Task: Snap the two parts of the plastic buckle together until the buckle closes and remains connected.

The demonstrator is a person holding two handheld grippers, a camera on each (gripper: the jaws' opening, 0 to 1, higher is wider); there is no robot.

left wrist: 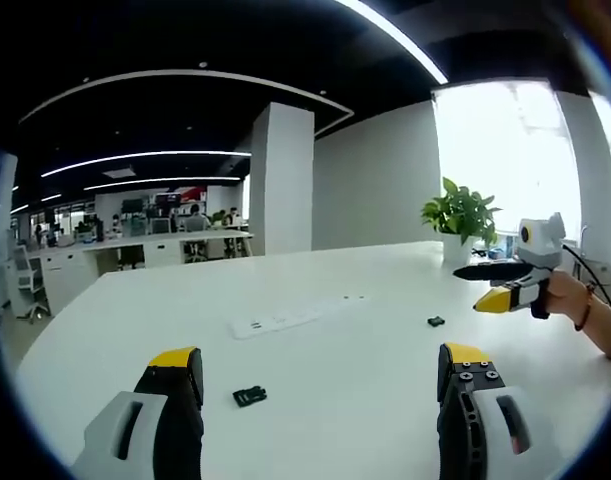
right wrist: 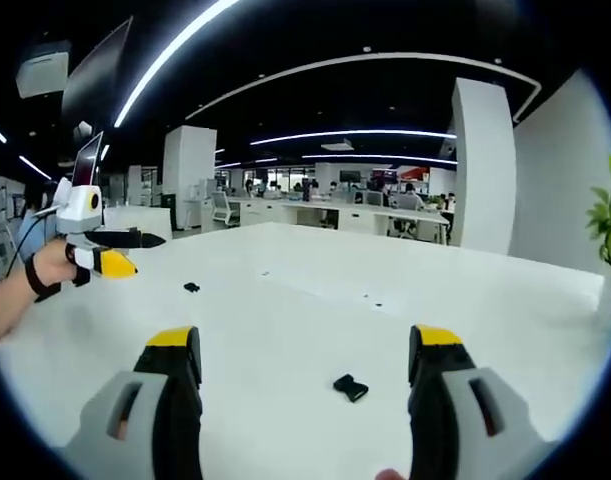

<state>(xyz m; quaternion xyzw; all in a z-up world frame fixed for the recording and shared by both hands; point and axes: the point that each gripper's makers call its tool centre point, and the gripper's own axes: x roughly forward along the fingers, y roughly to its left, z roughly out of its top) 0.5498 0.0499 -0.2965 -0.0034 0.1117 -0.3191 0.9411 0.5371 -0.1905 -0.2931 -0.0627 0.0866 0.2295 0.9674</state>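
Buckle halves (left wrist: 249, 396) (left wrist: 436, 321) number two (apart); left gripper (left wrist: 320, 365) and right gripper (right wrist: 302, 345) gape empty.

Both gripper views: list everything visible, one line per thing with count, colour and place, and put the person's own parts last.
Buckle parts: 2, black, lying apart on the table; one between the left gripper's jaws, the other farther off; in the right gripper view they swap, near and far.
Table: 1, white, large, under both grippers.
Power strip: 1, white, flat on the table beyond the near buckle part in the left gripper view.
Potted plant: 1, green leaves in a white pot, at the table's far edge.
Office desks: white, in the background.
Left gripper: 1, grey and black with yellow tips, jaws open.
Right gripper: 1, same colours, jaws open.
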